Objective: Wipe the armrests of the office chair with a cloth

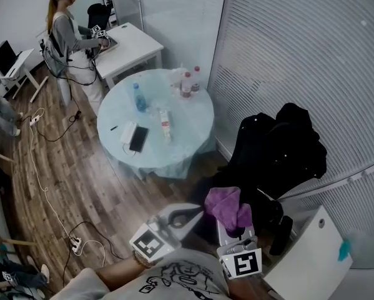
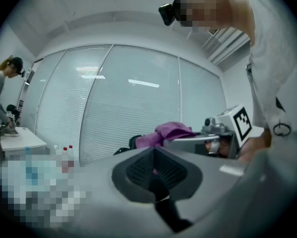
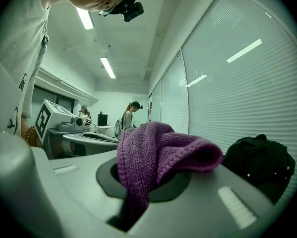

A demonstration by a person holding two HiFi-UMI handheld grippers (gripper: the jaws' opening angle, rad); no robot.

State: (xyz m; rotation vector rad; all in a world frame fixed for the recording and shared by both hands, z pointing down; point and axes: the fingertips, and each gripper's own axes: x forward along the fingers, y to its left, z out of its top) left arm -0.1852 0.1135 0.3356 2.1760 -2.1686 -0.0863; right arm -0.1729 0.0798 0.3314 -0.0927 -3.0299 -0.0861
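The left gripper (image 1: 188,215) has its jaws pressed together, nothing between them. Just right of it, the right gripper (image 1: 235,231) pinches the purple cloth (image 1: 227,205) (bunched, hiding the jaw tips). Black clothing (image 1: 286,145) smothers the office chair (image 1: 268,208); its armrests cannot be made out.

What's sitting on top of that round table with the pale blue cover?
A blue bottle, two red-capped bottles, a dark phone beside a white flat item, and a small carton. The cover hides the tabletop itself.
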